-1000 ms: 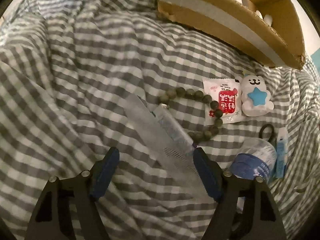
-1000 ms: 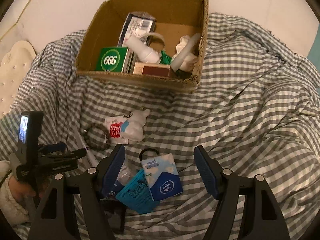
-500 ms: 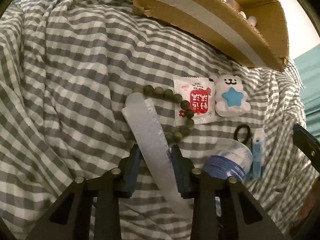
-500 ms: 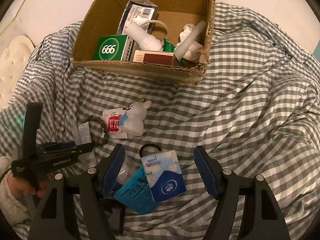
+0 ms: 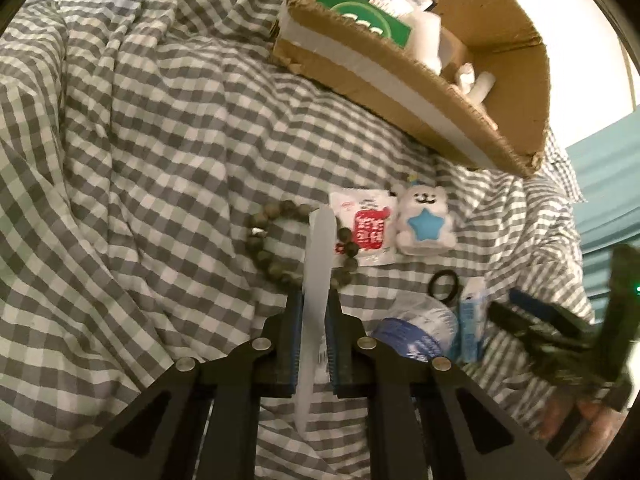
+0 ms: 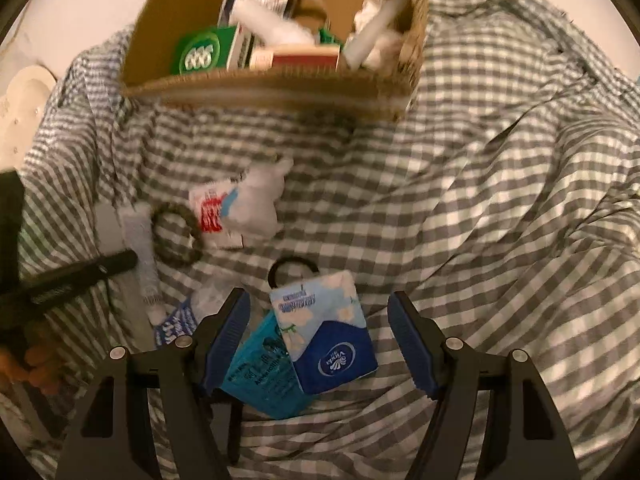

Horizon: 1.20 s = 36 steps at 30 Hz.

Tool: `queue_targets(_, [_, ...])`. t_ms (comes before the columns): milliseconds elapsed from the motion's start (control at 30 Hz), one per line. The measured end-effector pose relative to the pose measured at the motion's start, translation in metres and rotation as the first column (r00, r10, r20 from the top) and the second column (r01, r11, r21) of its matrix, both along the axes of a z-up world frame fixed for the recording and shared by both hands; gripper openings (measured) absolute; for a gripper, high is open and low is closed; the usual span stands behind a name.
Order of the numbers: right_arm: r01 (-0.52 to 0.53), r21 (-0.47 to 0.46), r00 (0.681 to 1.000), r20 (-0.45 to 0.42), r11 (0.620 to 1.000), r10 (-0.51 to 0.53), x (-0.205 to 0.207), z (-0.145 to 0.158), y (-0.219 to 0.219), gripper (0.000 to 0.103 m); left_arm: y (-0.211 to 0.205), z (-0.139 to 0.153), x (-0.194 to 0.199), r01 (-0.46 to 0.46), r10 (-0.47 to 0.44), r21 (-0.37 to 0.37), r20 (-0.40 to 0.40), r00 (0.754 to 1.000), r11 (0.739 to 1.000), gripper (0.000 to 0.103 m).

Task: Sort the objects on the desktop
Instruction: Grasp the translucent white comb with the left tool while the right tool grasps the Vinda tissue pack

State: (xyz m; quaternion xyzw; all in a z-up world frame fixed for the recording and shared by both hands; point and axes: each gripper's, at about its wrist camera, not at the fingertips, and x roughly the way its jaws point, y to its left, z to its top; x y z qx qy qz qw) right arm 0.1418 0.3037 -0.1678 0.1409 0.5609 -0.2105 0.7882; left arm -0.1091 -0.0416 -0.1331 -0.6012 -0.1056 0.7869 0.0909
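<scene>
My left gripper (image 5: 314,304) is shut on a long translucent packaged toothbrush (image 5: 318,256), lifted edge-on above a bead bracelet (image 5: 264,236). The toothbrush also shows in the right wrist view (image 6: 140,248). My right gripper (image 6: 318,312) is open over a blue tissue pack (image 6: 328,332) and a teal packet (image 6: 260,372), touching neither. A red-and-white sachet (image 5: 366,228), a white bear toy with a blue star (image 5: 424,220) and a black hair tie (image 5: 444,286) lie on the checked cloth. The cardboard box (image 6: 272,84) at the back holds several items.
A crumpled clear bottle with a blue label (image 5: 416,332) lies right of my left gripper. The grey checked cloth (image 6: 500,200) is wrinkled and bare on the right. The right gripper shows blurred in the left wrist view (image 5: 560,328). A white cushion (image 6: 24,108) lies far left.
My left gripper closed on the toothbrush and lifted it, turning it upright in view. My right gripper moved forward toward the box, still open over the tissue pack.
</scene>
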Motion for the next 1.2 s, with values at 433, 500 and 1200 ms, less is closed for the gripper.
queue_targets(433, [0.014,0.024,0.993,-0.119,1.000,-0.011,0.005,-0.040,-0.010,0.052,0.009,-0.034,0.003,0.048,-0.030,-0.119,0.143,0.989,0.992,0.011])
queue_targets(500, [0.015,0.014,0.994,-0.112,1.000,-0.014,0.004,-0.037,-0.009,0.052,0.004,-0.039,0.004,0.022,-0.001,-0.128,0.159,0.987,0.992,0.012])
queue_targets(1200, [-0.065,-0.016,0.995,-0.071,0.998,0.063,0.000,-0.016,0.004,0.053,0.007,-0.023,0.006,0.044,-0.035,-0.128,0.075,0.997,0.991,0.025])
